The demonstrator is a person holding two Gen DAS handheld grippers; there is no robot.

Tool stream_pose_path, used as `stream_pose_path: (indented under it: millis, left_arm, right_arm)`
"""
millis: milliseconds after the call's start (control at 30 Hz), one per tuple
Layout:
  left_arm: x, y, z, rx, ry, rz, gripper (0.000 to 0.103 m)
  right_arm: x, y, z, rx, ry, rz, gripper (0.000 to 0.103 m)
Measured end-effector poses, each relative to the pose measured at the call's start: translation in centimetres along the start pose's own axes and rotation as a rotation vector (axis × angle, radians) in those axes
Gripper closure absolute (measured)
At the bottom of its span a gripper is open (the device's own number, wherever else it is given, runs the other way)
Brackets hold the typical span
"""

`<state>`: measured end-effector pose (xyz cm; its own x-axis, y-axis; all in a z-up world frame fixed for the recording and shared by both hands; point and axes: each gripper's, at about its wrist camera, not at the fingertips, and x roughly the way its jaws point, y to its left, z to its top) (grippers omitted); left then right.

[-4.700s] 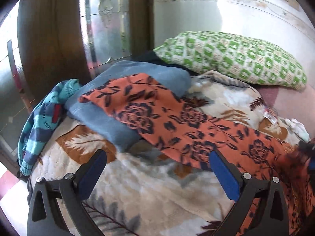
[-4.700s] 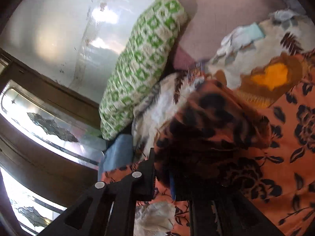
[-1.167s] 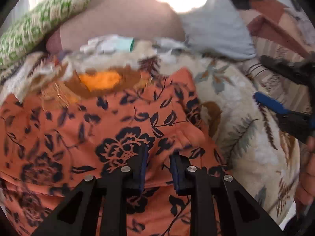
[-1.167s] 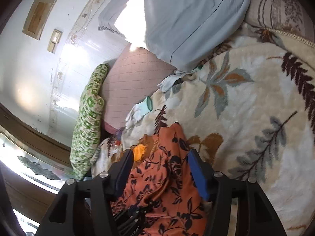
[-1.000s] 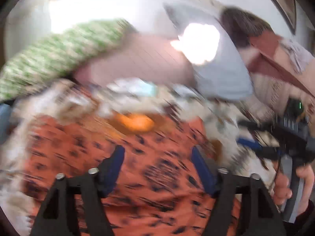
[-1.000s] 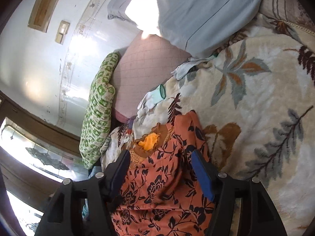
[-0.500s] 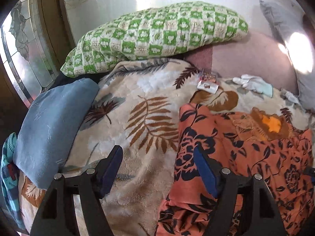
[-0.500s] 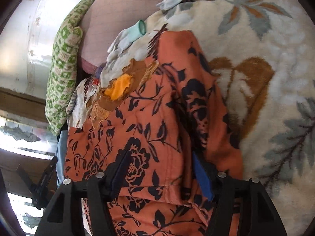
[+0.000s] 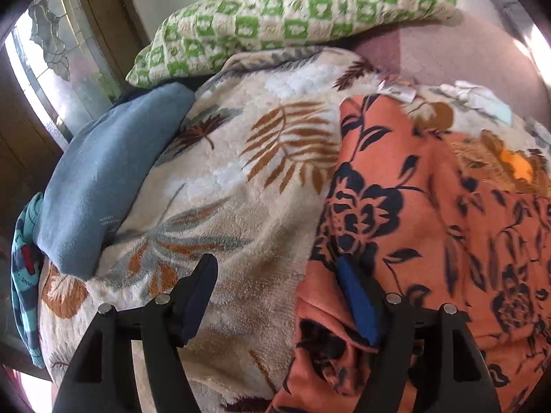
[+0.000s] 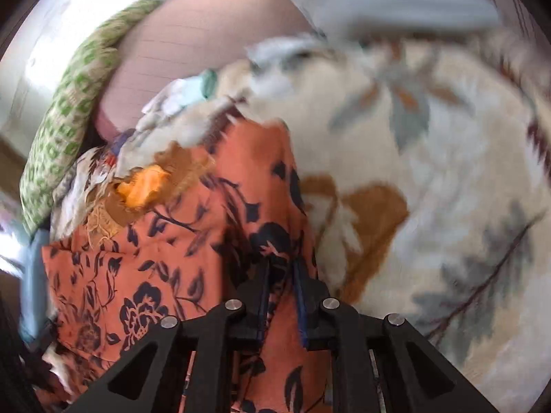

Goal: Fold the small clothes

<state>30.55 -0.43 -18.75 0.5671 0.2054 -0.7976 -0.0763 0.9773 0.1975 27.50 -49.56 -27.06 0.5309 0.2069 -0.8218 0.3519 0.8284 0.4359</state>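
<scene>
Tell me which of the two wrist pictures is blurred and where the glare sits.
Right wrist view: motion-blurred, worst across the leaf-print blanket; the right gripper stays sharp, shut on the orange floral garment. Left wrist view: mostly sharp, with glare at the window and upper right edge, and fisheye bending around the green pillow.

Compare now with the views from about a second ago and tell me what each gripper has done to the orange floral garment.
The right gripper, open above the orange floral garment a second ago, has shut on the fabric near its edge. The left gripper, clamped on the cloth then, has let go and now stands open at the garment's left edge, one finger on the fabric. The green checked pillow and blue folded cloth stayed put.
</scene>
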Motion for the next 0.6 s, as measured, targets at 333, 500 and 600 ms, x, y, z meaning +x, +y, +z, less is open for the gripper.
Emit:
stream_pose_path:
  millis: [333,500,600]
  left_arm:
    - [-3.6,-1.8,6.5,0.024,-0.109,-0.118,0.028]
    - [5.0,-4.2,6.2,0.097,0.124,-0.093,0.027]
    - [7.1,-3.0,5.1,0.035,0.134,-0.139,0.023]
  right_arm:
    - [-2.6,4.1,-0.3,-0.056,0.019,0.325,0.085]
    - [0.1,5.8,-2.7,-0.159,0.139,0.223,0.085]
    - [0.9,4.6,-2.9,-0.153,0.134,0.196,0.087]
